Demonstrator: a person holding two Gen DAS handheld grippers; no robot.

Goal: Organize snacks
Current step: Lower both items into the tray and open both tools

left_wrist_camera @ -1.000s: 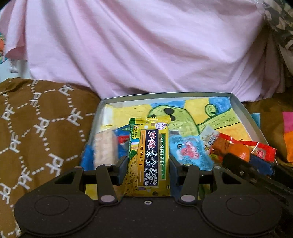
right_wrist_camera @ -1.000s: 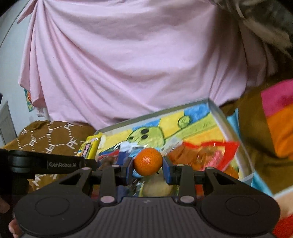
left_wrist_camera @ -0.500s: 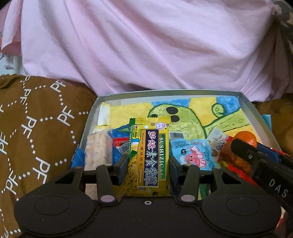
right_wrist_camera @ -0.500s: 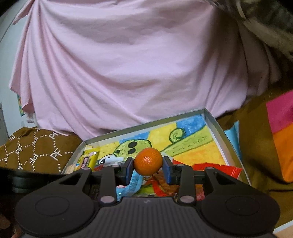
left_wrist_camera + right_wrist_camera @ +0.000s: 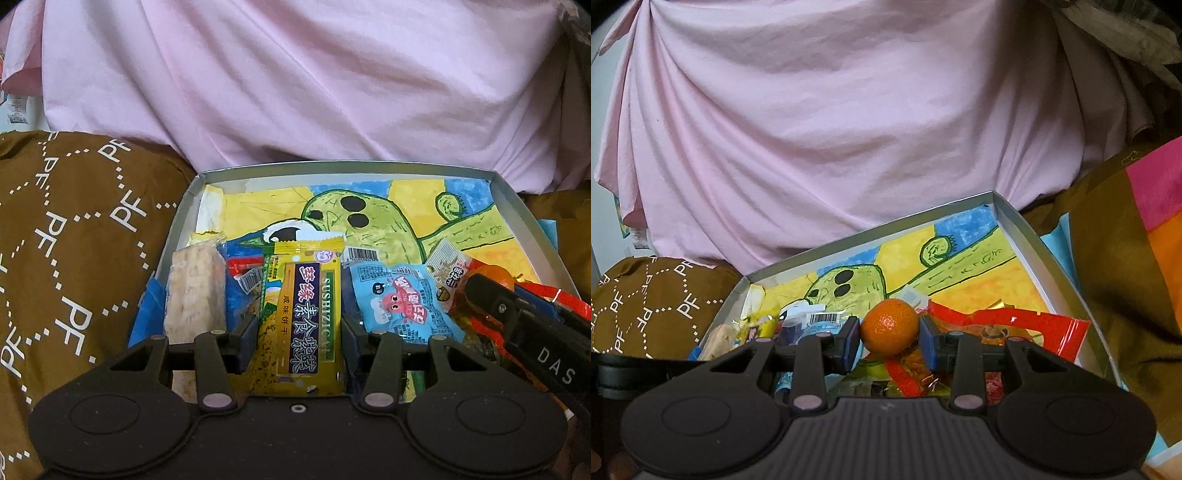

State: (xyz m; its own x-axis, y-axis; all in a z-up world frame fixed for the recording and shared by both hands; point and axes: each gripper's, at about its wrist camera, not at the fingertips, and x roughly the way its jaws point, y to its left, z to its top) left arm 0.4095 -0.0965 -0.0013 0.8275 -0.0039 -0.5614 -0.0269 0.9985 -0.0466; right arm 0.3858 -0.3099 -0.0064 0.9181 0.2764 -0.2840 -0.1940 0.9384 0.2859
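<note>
While the left gripper (image 5: pixel 298 341) holds its fingers clamped on the yellow biscuit packet (image 5: pixel 303 314), the right gripper (image 5: pixel 889 339) has its fingers pressed against both sides of a small orange (image 5: pixel 889 326). Both hover over the near part of the shallow box (image 5: pixel 517 206) with a painted green figure inside. A pale wafer block (image 5: pixel 195 291) and a light-blue packet (image 5: pixel 399 299) lie in it.
</note>
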